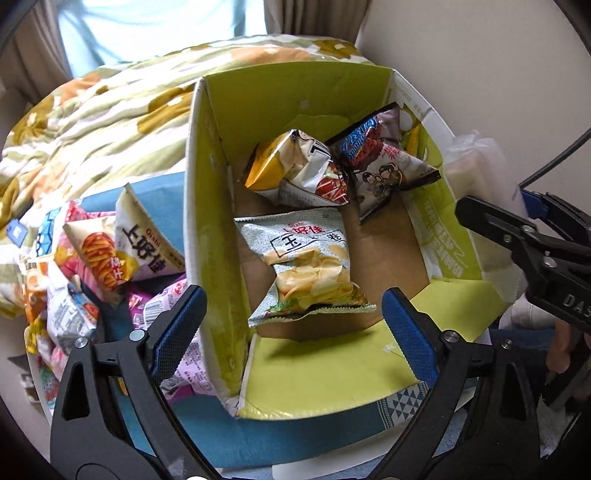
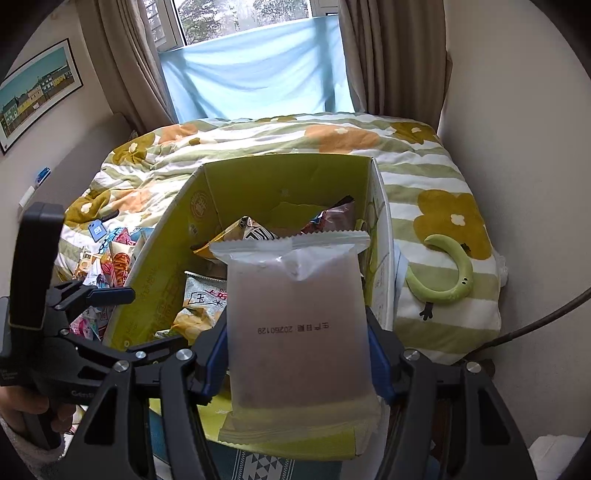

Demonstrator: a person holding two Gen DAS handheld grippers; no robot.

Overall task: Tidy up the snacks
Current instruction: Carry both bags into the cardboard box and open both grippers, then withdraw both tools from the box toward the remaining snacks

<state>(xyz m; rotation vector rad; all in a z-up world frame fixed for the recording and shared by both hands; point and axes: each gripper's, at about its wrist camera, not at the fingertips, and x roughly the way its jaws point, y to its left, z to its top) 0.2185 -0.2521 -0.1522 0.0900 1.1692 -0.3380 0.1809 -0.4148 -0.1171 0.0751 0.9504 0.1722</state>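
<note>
So we had the loose pile of colourful snack bags (image 1: 92,266) on the left, our left gripper (image 1: 295,317) spread wide with nothing in it over the green-lined cardboard box (image 1: 207,192), and our right gripper (image 2: 297,350) clamped on a frosted translucent snack pouch (image 2: 295,314) above that box.

A bed is covered by a quilt (image 2: 280,155) striped green and white with mustard and orange flowers; behind it a window (image 2: 236,18) is flanked by beige curtains (image 2: 391,55), its lower part screened by a pale blue sheet (image 2: 258,74); daylight is admitted above the sheet; plain off-white walls (image 2: 517,110) are seen on both sides; a framed picture (image 2: 37,92) of coloured houses is hung on the left wall.
</note>
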